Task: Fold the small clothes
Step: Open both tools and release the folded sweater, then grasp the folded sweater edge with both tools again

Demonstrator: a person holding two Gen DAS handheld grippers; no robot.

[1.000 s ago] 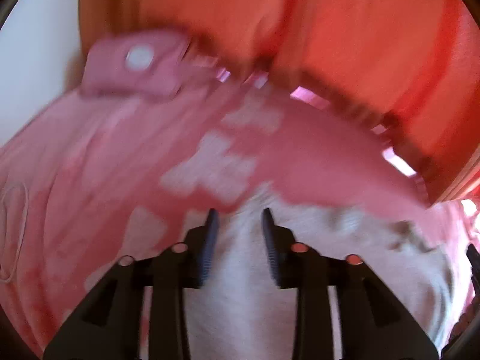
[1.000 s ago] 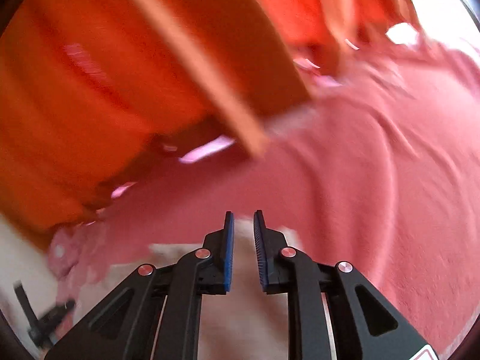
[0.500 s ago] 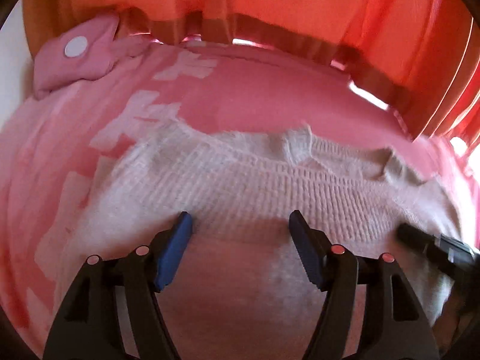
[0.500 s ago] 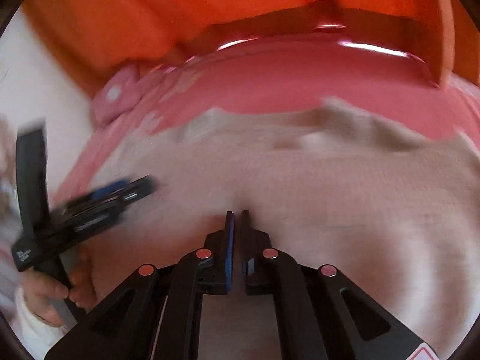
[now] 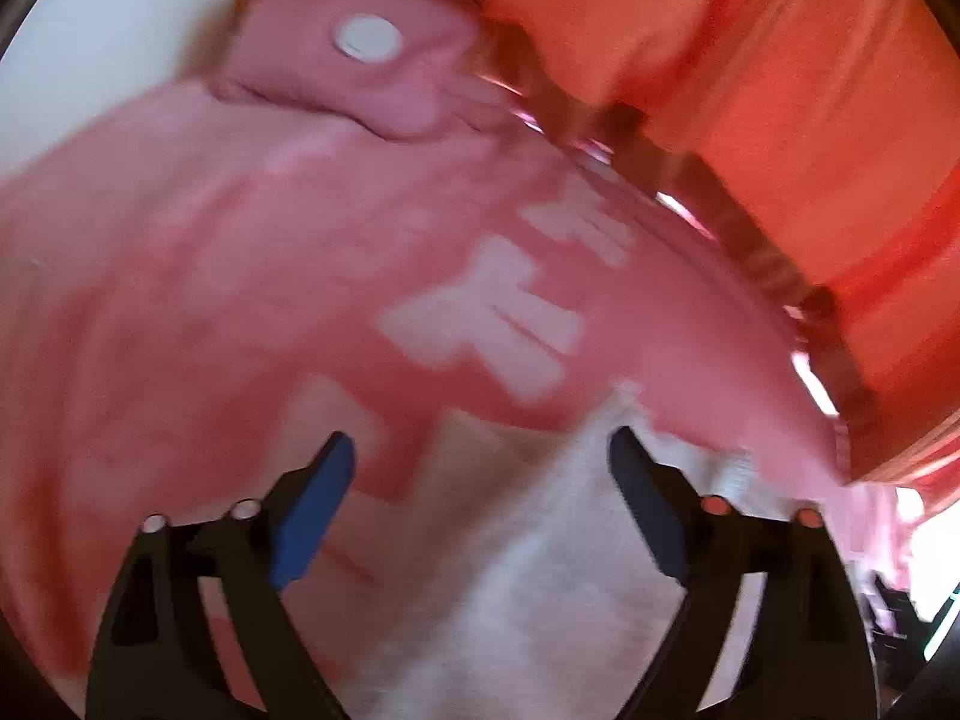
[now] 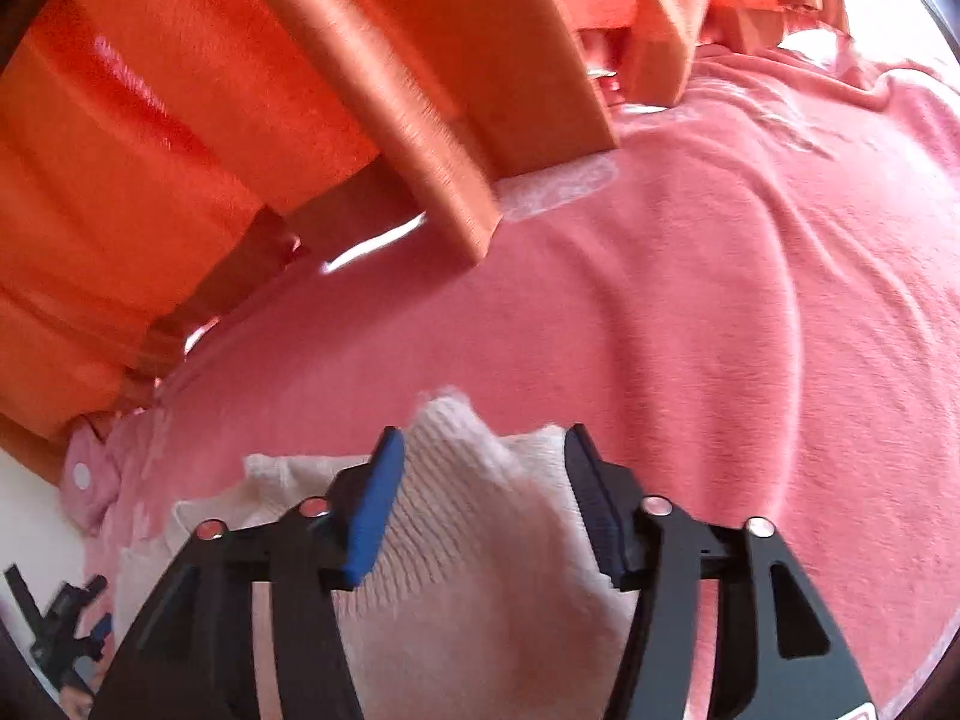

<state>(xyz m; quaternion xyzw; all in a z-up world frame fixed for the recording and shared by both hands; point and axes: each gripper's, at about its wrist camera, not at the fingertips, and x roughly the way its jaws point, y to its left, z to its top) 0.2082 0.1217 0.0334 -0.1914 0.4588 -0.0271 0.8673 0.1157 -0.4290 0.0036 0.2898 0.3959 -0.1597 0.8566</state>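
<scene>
A cream knit garment (image 5: 540, 600) lies on a pink blanket (image 5: 210, 300). My left gripper (image 5: 480, 438) hangs over the garment's far left part, its jaws wide and still opening, with nothing pinched. In the right wrist view the same garment (image 6: 480, 540) rises in a small ribbed peak between the fingers of my right gripper (image 6: 485, 432). Those jaws are opening and the pads stand clear of the knit. The left gripper (image 6: 66, 630) shows small and blurred at the bottom left of the right wrist view.
Orange curtains (image 6: 180, 120) hang along the blanket's far edge, also as curtains (image 5: 750, 60) in the left wrist view. A pink flap with a white dot (image 5: 360, 54) lies at the far left corner beside a white wall (image 5: 90, 30). Bare pink blanket (image 6: 750, 330) stretches right.
The right jaws went from shut to open and the left jaws spread wider. Both views swung away from the broad spread of the knit toward its far edge.
</scene>
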